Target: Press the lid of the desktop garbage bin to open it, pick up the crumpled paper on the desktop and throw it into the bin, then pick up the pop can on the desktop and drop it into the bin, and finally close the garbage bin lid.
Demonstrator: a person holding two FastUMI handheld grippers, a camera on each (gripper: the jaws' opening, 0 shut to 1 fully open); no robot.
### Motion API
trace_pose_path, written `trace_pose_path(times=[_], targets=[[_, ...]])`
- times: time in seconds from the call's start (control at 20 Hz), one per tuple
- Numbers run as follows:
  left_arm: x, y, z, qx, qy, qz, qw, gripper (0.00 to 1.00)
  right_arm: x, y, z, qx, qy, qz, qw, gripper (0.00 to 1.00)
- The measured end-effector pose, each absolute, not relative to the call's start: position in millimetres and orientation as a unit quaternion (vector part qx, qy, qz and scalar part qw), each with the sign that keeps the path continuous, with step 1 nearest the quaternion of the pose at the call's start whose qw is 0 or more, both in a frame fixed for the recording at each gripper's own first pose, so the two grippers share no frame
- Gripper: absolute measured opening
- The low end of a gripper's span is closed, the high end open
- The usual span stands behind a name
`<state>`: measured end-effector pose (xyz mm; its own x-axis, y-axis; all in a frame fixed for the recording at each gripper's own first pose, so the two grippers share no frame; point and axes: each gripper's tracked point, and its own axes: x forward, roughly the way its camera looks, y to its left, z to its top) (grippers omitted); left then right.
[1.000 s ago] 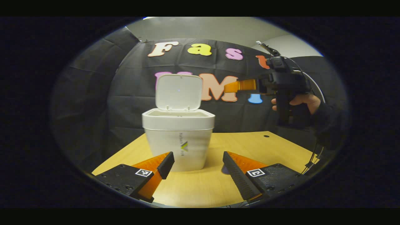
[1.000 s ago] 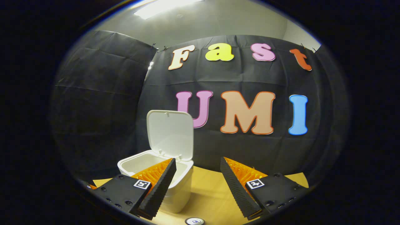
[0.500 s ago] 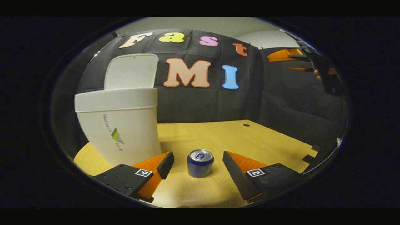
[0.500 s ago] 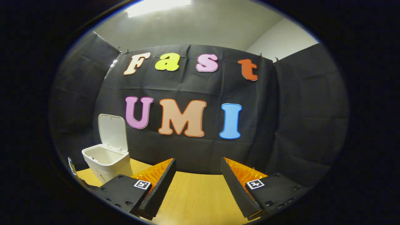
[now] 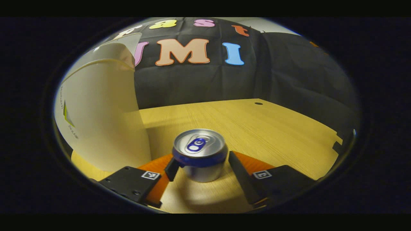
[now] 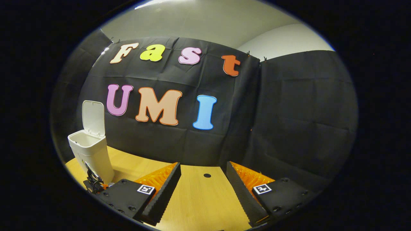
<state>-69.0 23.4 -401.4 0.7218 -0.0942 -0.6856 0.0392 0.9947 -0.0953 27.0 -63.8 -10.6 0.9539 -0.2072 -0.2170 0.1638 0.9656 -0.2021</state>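
1. Left gripper view: over the last second the left gripper (image 5: 201, 166) swung off the bin and closed in on the pop can (image 5: 199, 154), which now sits between its fingers; jaws spread, near finger looks at or almost at the can's side, far one just clear, no squeeze yet
2. Right gripper view: right gripper (image 6: 202, 189) has backed well away from the garbage bin (image 6: 90, 154), jaws spread, holding nothing
3. Lid (image 6: 93, 118) stands open, no crumpled paper on the desk (image 5: 257, 128), so likely paper step done and can pickup in hand
4. Can: upright on the desk just right of the bin, silver body, blue band under the rim, blue tab, top undented
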Motion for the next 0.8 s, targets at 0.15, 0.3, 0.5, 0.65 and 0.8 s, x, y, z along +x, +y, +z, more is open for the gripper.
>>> trace_pose_path(times=[0.15, 0.3, 0.5, 0.65, 0.8], targets=[[-47, 19, -355, -0.036, 0.336, -0.048, 0.940, 0.76, 26, -56, -11, -0.070, 0.109, -0.078, 0.988, 0.95], [-8, 20, -282, -0.026, 0.262, -0.064, 0.963, 0.75, 30, -43, -14, -0.059, 0.101, -0.053, 0.992, 0.95], [31, 48, -192, -0.015, 0.186, -0.042, 0.982, 0.73, 34, -27, -13, -0.030, 0.086, -0.023, 0.996, 0.95], [55, 94, -138, -0.023, 0.144, 0.007, 0.989, 0.73, 33, -27, -16, -0.012, 0.081, -0.015, 0.997, 0.95], [63, 161, -105, 0.010, 0.107, 0.072, 0.992, 0.73, 29, -34, -26, 0.002, 0.088, -0.018, 0.996, 0.95]])
